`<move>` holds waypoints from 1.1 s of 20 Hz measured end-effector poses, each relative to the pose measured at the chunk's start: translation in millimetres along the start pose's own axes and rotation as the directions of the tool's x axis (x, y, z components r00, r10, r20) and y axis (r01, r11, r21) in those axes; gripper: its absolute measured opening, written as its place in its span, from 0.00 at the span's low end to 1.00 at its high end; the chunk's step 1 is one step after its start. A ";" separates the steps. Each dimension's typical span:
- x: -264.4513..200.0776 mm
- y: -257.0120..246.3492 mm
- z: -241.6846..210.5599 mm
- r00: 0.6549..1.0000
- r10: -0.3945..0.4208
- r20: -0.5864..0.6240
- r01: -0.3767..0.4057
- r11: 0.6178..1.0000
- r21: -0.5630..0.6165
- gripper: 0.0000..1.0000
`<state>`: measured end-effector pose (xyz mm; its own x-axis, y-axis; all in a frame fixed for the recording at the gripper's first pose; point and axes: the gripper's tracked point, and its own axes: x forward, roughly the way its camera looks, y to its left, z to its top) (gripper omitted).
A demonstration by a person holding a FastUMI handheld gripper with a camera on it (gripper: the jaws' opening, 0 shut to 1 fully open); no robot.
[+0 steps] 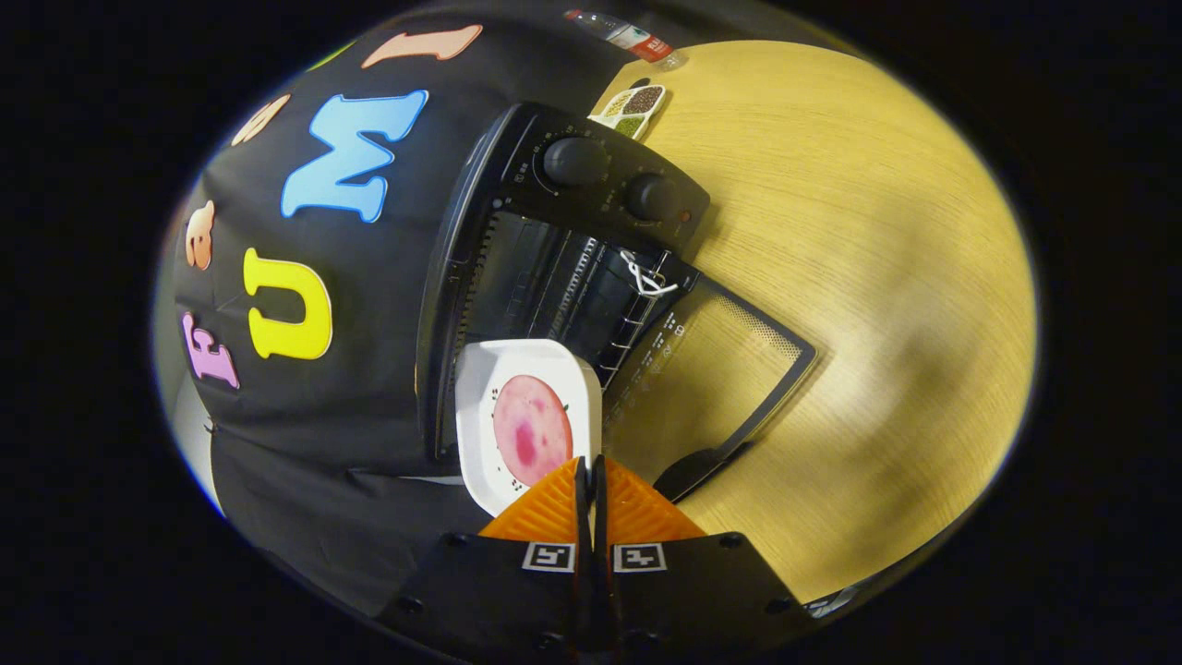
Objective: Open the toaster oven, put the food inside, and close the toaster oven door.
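We've got the gripper (591, 476) w/ fingers pressed together on the near rim of the white square plastic plate (480, 406), which carries a round pink slice of food (532, 429), prob. ham or similar. The plate hangs right at the mouth of the black toaster oven (554, 268); its glass door (716, 369) already lies dropped open, flat over the light wood-grain tabletop (859, 277), handle towards us.

Step in hand, as we judge it: slide the plate in onto the wire rack (591, 296). To do it well we keep the plate level so the slice doesn't slip, aim its far edge above the rack bars, clear the door hinge side, and push straight along the rack before letting go. The pinch is on the rim only, so slow moves; a tilt could twist the plate out.

Writing: small white markings on the door's inner edge and around the two black knobs (574, 162), too small to read. A bottle w/ a red label (637, 39) beyond the oven, text illegible. A small divided dish of grains (632, 111) beside it, no writing we can tell.
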<state>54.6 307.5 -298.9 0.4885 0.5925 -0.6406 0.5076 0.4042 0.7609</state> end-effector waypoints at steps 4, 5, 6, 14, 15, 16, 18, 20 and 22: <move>21.2 4.4 7.9 0.998 -0.009 0.068 0.002 0.995 0.095 0.01; 26.1 6.3 11.2 0.996 -0.008 0.085 -0.002 0.993 0.121 0.01; 32.0 8.5 12.4 0.995 -0.009 0.095 -0.006 0.989 0.150 0.01; 66.3 22.0 43.9 0.978 -0.006 0.207 -0.060 0.947 0.315 0.02; 69.6 21.7 47.0 0.976 -0.009 0.217 -0.062 0.947 0.316 0.02; 74.4 20.8 49.0 0.975 -0.010 0.223 -0.063 0.945 0.320 0.02; 82.9 20.8 50.8 0.975 -0.014 0.220 -0.061 0.941 0.332 0.02; 89.5 17.4 52.0 0.977 -0.028 0.212 -0.044 0.944 0.328 0.02; 91.5 18.0 57.0 0.974 -0.021 0.226 -0.052 0.949 0.310 0.02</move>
<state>148.8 329.3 -349.7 0.6256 0.4109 -0.6632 0.6767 0.1372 0.7234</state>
